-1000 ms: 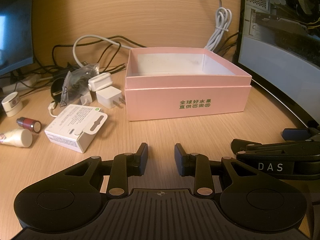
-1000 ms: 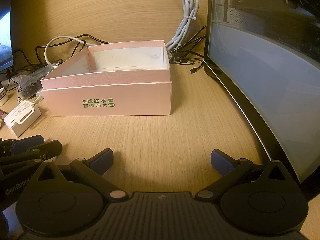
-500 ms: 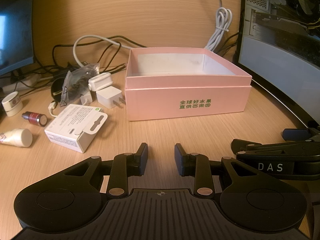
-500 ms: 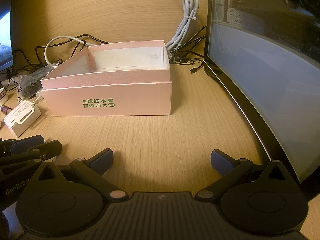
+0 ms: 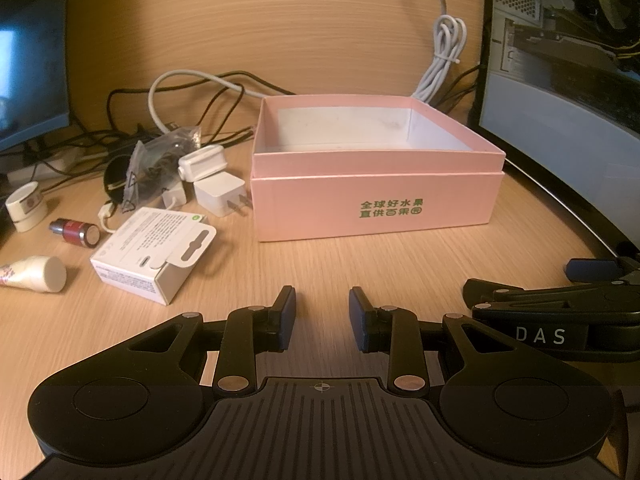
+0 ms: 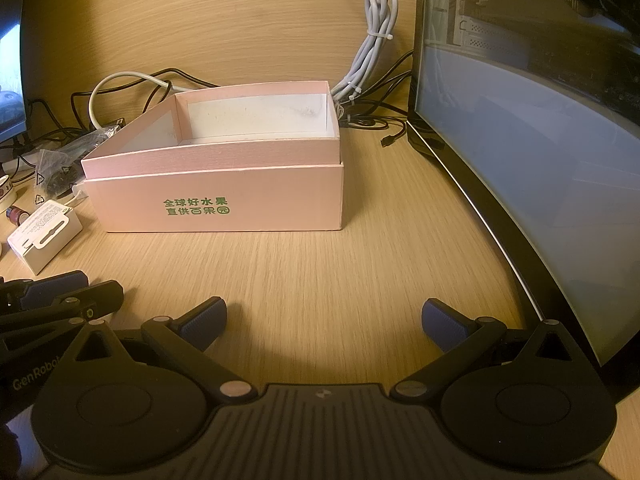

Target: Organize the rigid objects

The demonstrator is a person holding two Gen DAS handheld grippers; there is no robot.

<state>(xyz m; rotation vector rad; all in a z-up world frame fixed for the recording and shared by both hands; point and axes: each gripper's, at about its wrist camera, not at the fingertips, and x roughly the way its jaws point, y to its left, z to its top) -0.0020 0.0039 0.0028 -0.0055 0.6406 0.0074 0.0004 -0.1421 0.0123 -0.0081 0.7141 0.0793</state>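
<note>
Comparing with a second ago, one item has shifted: the small red bottle [image 5: 74,232] at far left has rolled rightward and now lies between the white tube [image 5: 34,279] and the white carton [image 5: 154,254]. Both grippers are unmoved. The left gripper [image 5: 322,318] stands part open and empty; the right gripper [image 6: 324,324] is spread wide, also empty. The pink box [image 5: 376,204] sits at centre, nothing inside. Judgement: sorting has not begun; loose round items may roll.

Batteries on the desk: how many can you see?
1: a red battery lies left of the pink box, near the white carton. Others may hide among the clutter.
</note>
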